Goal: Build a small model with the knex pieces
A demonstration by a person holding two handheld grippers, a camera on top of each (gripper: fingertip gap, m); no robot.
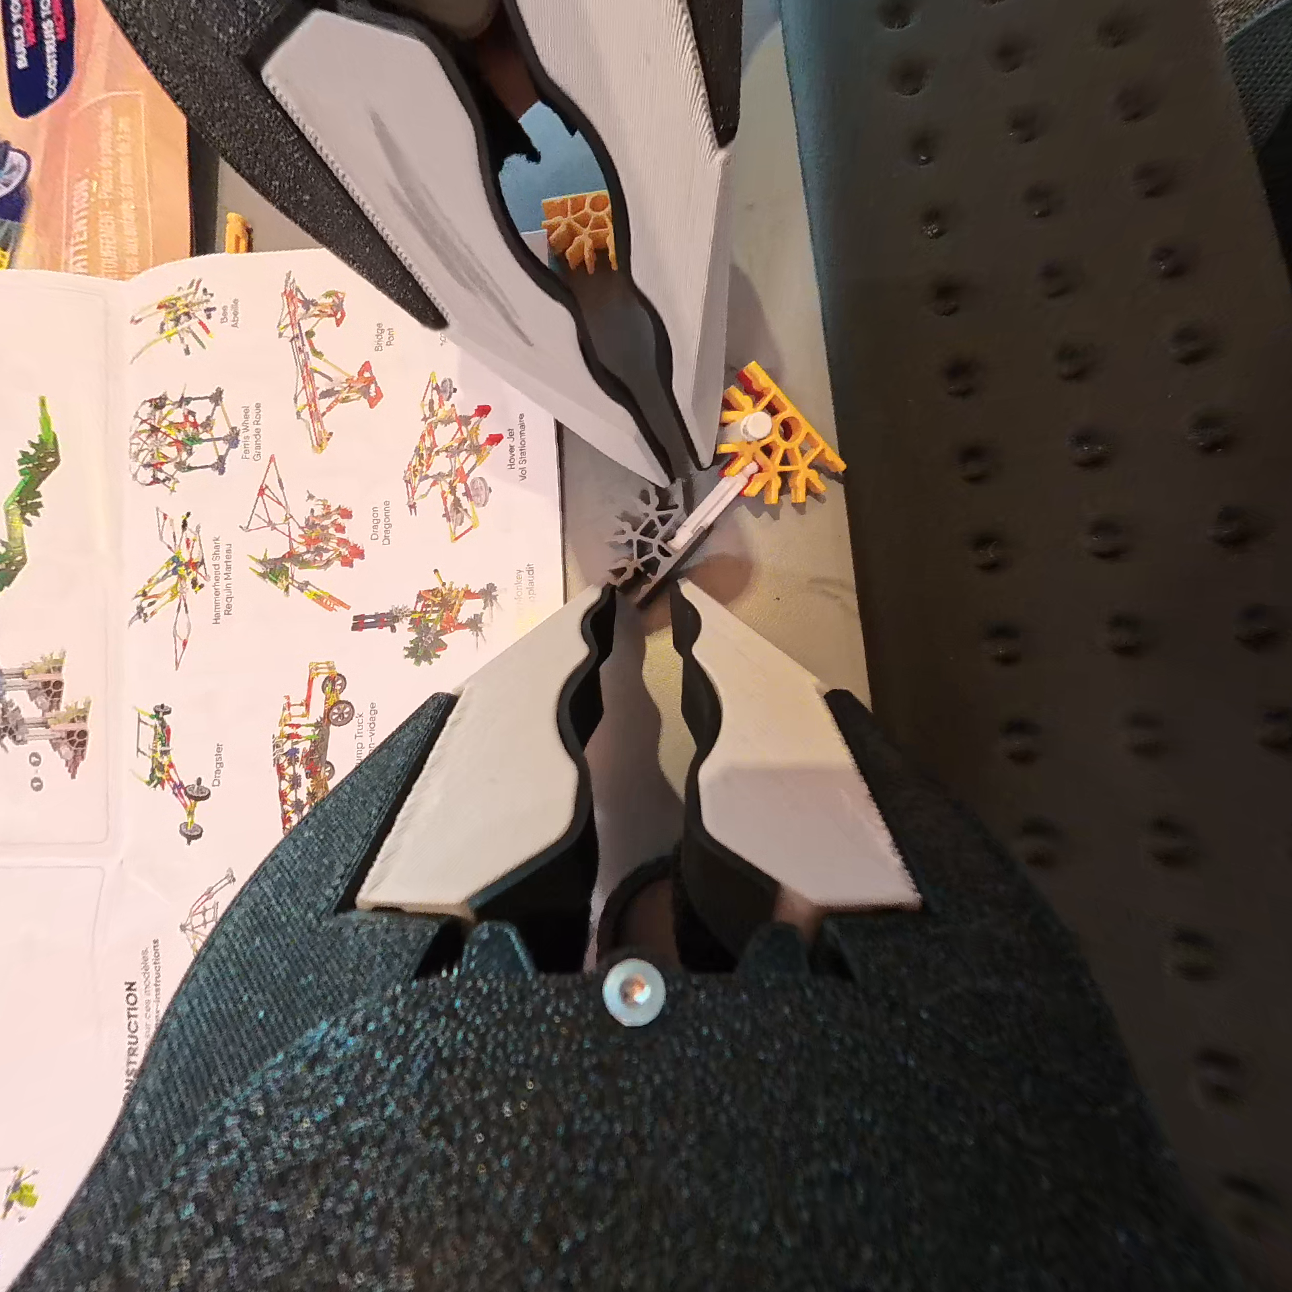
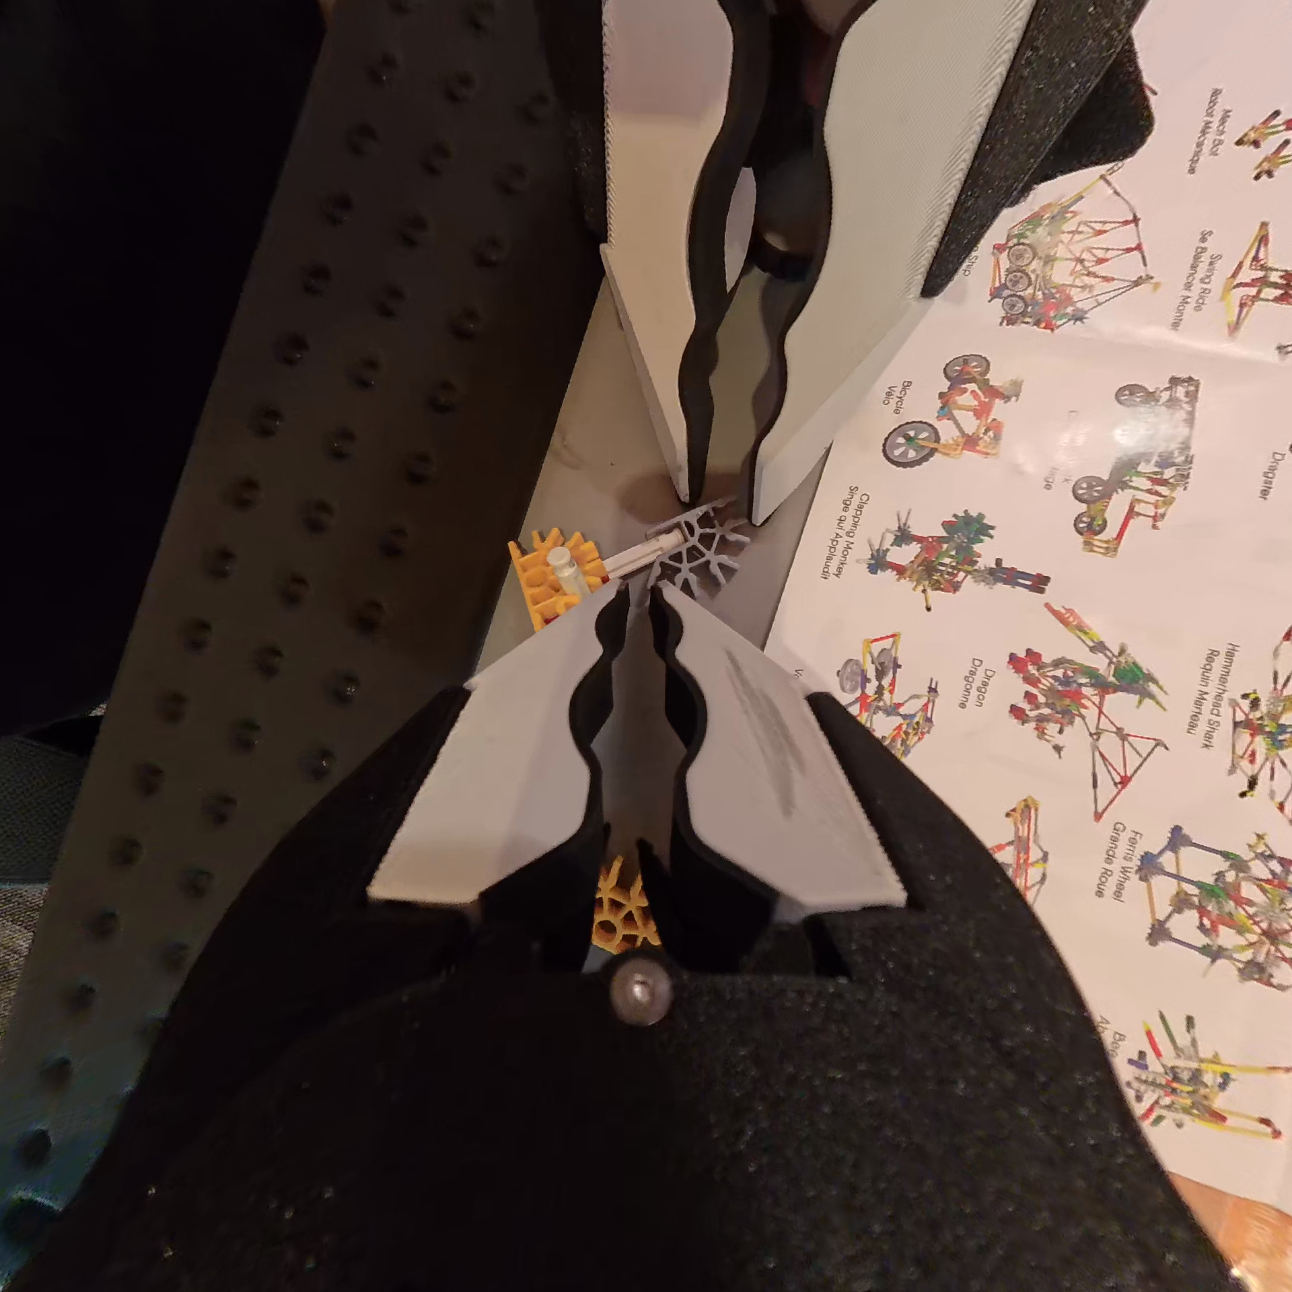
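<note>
Your left gripper (image 1: 643,594) comes at the grey connector (image 1: 647,542) from the near side in its own view, its fingers a narrow gap apart with the tips at the connector's lower edge; they look set either side of that edge, but you cannot tell from these views whether they actually pinch it. Your right gripper (image 2: 637,594) meets the same grey connector (image 2: 695,552) from the opposite side; its fingers are nearly together, a slim gap between the tips, which sit right at the connector's rim, and again a firm clamp cannot be confirmed. The two grippers face each other tip to tip, which seems meant to steady the small assembly from both ends.

A short white rod (image 1: 709,514) runs from the grey connector into a yellow connector (image 1: 779,447), so the three pieces lie joined in a line; a white peg stands up from the yellow piece; a second yellow connector (image 1: 580,231) lies farther off, seen between the right gripper's fingers.

The pieces rest on a pale, smooth table (image 1: 790,601); just beside them on one side lies an unfolded instruction sheet (image 1: 280,559) printed with coloured models, with a cardboard box (image 1: 91,140) beyond it; on the other side stands a dark panel (image 1: 1049,559) dotted with rows of dimples. The light is warm and dim.
</note>
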